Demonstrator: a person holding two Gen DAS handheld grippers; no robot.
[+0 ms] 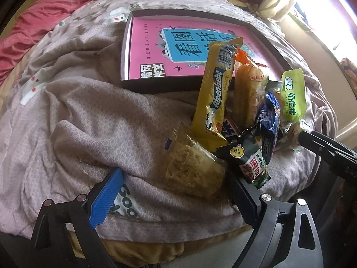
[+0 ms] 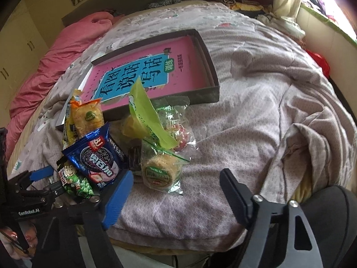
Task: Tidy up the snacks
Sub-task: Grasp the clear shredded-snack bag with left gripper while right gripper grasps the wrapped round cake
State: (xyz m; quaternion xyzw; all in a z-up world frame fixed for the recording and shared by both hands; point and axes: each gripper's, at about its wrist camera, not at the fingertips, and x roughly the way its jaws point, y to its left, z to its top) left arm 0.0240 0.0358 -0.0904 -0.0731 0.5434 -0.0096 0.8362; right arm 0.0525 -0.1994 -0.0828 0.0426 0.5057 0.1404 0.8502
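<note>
Rumpled grey-lilac bedding (image 2: 245, 116) covers a bed, with a pink quilt (image 2: 55, 51) at the far left and folded clothes stacked by the bright window at the far right. On the bedding sits a shallow dark tray (image 2: 212, 62) holding a pink book (image 2: 178, 51), and the snack pile (image 1: 241, 116) lies against the tray's near edge.

In the left wrist view the left gripper (image 1: 174, 198) stands with its jaws wide apart and nothing pressed between them; a clear-wrapped floss cake (image 1: 194, 169) lies just ahead, in line with the gap. The yellow Alpenliebe stick (image 1: 214, 89) runs near to far, its far end leaning over the tray rim. In the right wrist view the right gripper (image 2: 176, 185) is also open, and a round rice cake in a clear packet (image 2: 160, 169) lies just beyond its fingertips, slightly left of centre. That packet is probably the nearer target for the right hand, the floss cake for the left.

The blue Oreo packet (image 2: 100, 156) and a green pea packet (image 2: 75, 178) rest between the two grippers. Behind them a lime-green packet (image 2: 145, 111) stands tilted; what lies under it I cannot tell clearly.
</note>
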